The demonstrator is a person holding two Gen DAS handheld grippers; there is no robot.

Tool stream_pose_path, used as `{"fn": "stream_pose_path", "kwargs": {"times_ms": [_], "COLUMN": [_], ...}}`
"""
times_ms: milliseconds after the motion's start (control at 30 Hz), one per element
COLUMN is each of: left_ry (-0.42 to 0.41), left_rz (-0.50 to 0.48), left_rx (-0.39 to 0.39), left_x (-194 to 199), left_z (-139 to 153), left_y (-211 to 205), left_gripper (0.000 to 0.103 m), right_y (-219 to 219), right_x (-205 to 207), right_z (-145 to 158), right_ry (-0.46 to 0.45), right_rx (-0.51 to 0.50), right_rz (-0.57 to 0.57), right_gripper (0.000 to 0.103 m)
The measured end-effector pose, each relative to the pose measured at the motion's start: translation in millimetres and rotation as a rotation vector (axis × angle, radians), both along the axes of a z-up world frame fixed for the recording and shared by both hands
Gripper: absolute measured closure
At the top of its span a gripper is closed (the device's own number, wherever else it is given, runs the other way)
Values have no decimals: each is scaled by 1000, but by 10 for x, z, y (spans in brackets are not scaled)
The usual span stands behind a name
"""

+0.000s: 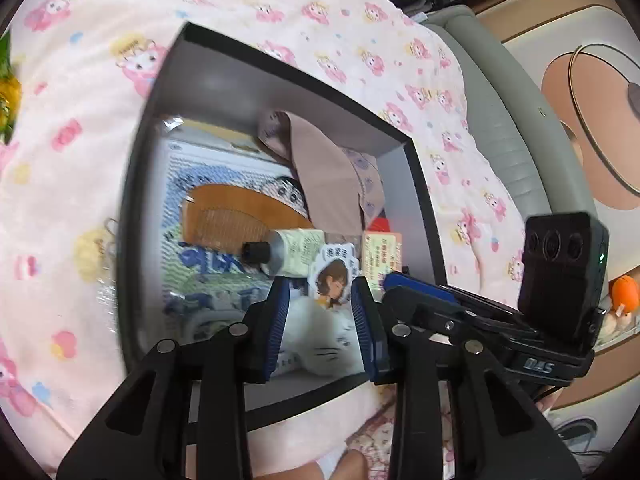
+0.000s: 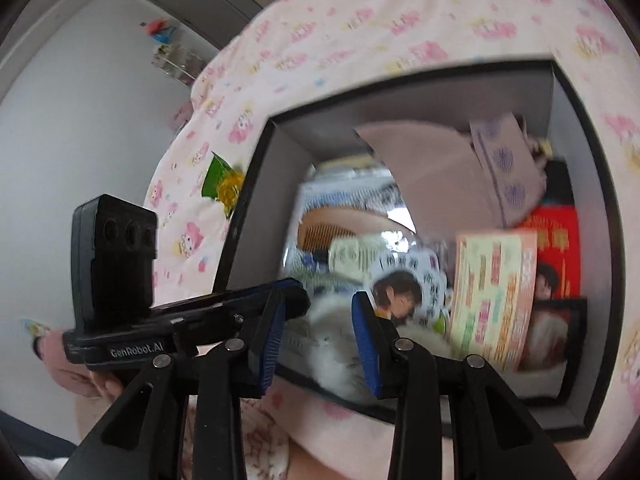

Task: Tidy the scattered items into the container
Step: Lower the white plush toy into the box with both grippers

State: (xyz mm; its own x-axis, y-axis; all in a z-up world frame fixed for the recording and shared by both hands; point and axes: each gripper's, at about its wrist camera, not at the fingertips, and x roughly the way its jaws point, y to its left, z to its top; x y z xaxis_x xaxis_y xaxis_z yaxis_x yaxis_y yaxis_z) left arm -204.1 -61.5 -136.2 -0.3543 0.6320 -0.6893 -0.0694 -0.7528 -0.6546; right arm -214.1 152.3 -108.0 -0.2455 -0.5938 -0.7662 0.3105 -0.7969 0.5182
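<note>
holding both claws over the black box [image 1: 208,76], i note it rests on the pink printed blanket [image 1: 80,128]. left gripper [image 1: 320,328]: jaws apart, nothing between them. right gripper [image 2: 318,338]: jaws apart, nothing clamped. inside the box lie a wooden comb [image 1: 236,216], a cream tube [image 1: 288,254] touching the comb, a girl sticker [image 1: 334,276] beside the tube, and a white plush [image 1: 320,344] near the box's front wall.

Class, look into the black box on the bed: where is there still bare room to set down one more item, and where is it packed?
Inside the box, the far-left part is freest: only the flat printed packet lies there, bordered by the grey walls and the wooden comb. The right side is crowded: folded cloth, tube, cartoon sticker, booklets.
</note>
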Motion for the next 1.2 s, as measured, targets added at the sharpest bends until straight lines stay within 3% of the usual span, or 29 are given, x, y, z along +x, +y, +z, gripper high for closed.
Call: {"fn": "stream_pose_path", "kwargs": {"times_ms": [100, 233, 400, 467, 633, 767, 867, 967, 1033, 1167, 1200], "left_ry": [-34, -66, -76, -60, 17, 30, 6, 8, -32, -62, -50], "left_rz": [-18, -64, -86, -69, -5, -2, -74, -118, -132, -121, -104], "left_rx": [-1, -13, -65, -45, -9, -15, 52, -32, -95, -171, -226], "left_x": [-12, -24, 4, 27, 62, 59, 96, 138, 125, 98, 96], "left_z": [-66, -121, -171, -137, 15, 54, 74, 118, 36, -50, -40], "left_y": [-2, 171, 266, 214, 32, -8, 40, 191, 257, 264, 269], "left_gripper": [66, 49, 50, 53, 58, 58, 58, 59, 66, 73, 73], "right_y": [158, 380, 232, 153, -30, -78, 50, 85, 86, -75, -129], "right_x": [51, 53, 65, 85, 86, 80, 90, 93, 82, 55, 62], "right_z": [-76, -240, -258, -234, -158, -124, -79, -60, -96, -252, -284], "right_ry": [-2, -128, -129, -93, -39, 4, 37, 47, 23, -53, -60], "right_rx": [111, 106, 52, 69, -18, 73, 110, 138, 136, 112, 120], "right_rz": [-63, -109, -50, -35, 28, 0, -67, -86, -66, 24, 49], "right_gripper": [71, 71, 68, 68, 69, 69, 69, 69, 69, 69, 69]}}
